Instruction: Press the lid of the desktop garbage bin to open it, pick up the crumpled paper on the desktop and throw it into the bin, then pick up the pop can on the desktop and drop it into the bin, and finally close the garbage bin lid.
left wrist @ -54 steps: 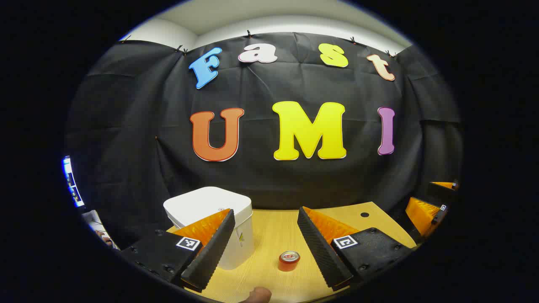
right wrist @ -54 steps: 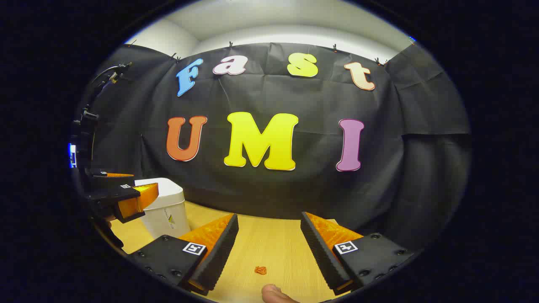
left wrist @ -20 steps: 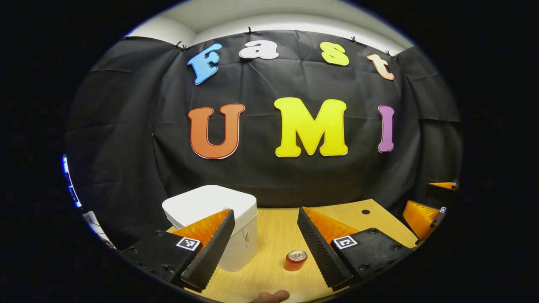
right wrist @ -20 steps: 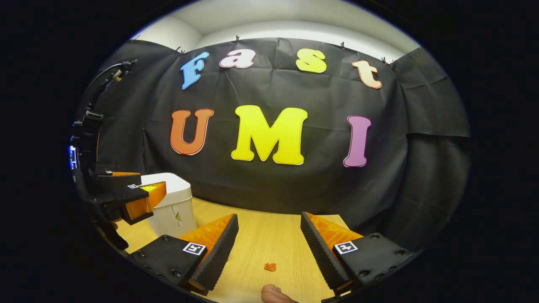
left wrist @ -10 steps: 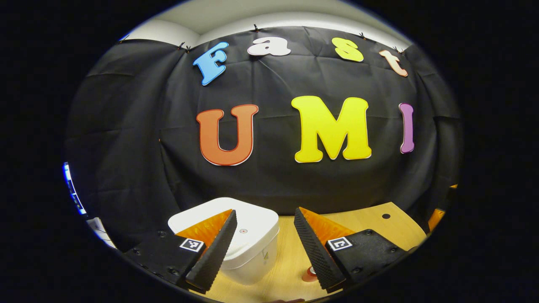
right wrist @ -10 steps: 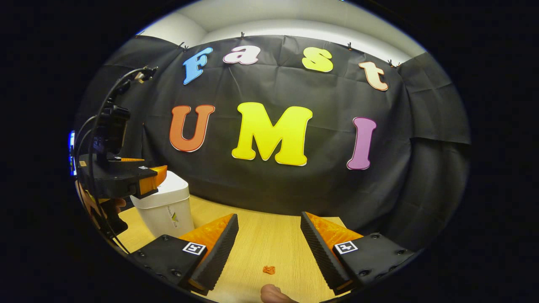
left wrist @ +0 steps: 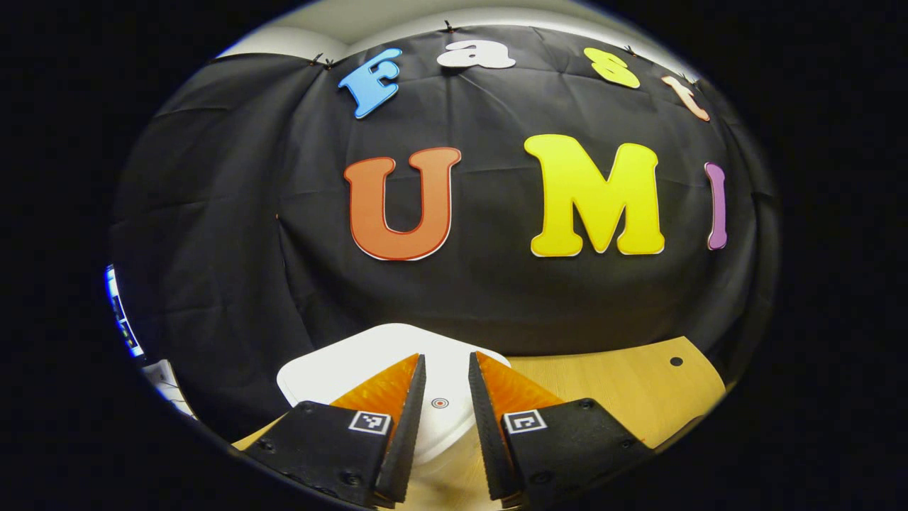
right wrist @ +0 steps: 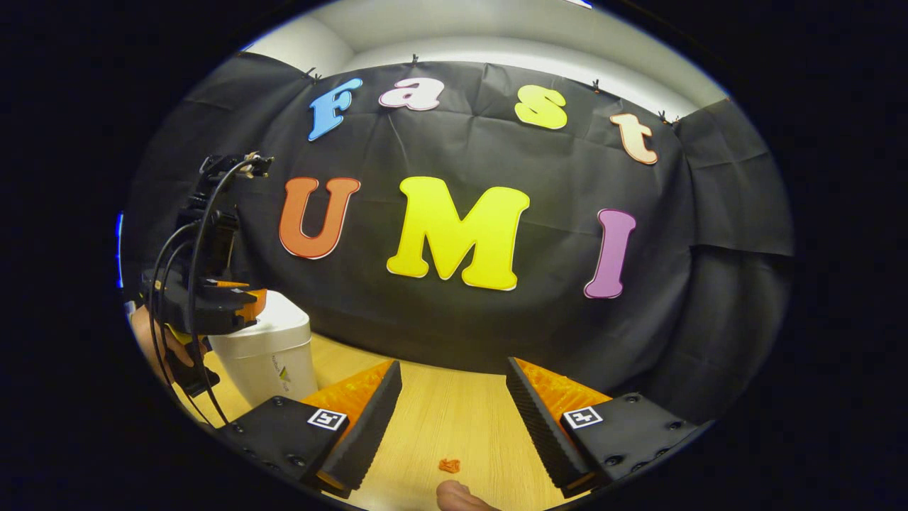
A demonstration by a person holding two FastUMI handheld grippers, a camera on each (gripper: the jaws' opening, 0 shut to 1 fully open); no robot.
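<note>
I have the left gripper (left wrist: 445, 426) poised over the bin (left wrist: 340, 369), its fingers drawn in to a narrow gap with nothing between them: nearly closed, but not clamped on anything. Between the fingertips I can see the small round mark on the lid (left wrist: 440, 402), which I take to be the press spot. The lid lies flat and closed, so the first step, pressing it open, is not yet done.

To do it well I would go straight down on that mark with the two tips together, push briefly, then lift clear at once so the lid has room to swing up. Pressing off-centre, toward the bin's rim, could tip the light bin or slide it on the table (left wrist: 624, 376) instead of tripping the latch.

In the right gripper view the left gripper (right wrist: 237, 306) sits on top of the bin (right wrist: 266, 355), held by a hand (right wrist: 152, 341) just behind the bin; I cannot tell whether it touches the lid yet. My right gripper (right wrist: 447, 419) hangs well to the right of the bin, fingers spread wide and empty, with the crumpled paper (right wrist: 448, 465) on the table below the gap. The can lies outside what I can check now.

Compared with half a second ago, the left fingers have narrowed a good deal and the bin has slid from the left to dead centre under them. The right gripper has barely shifted.
</note>
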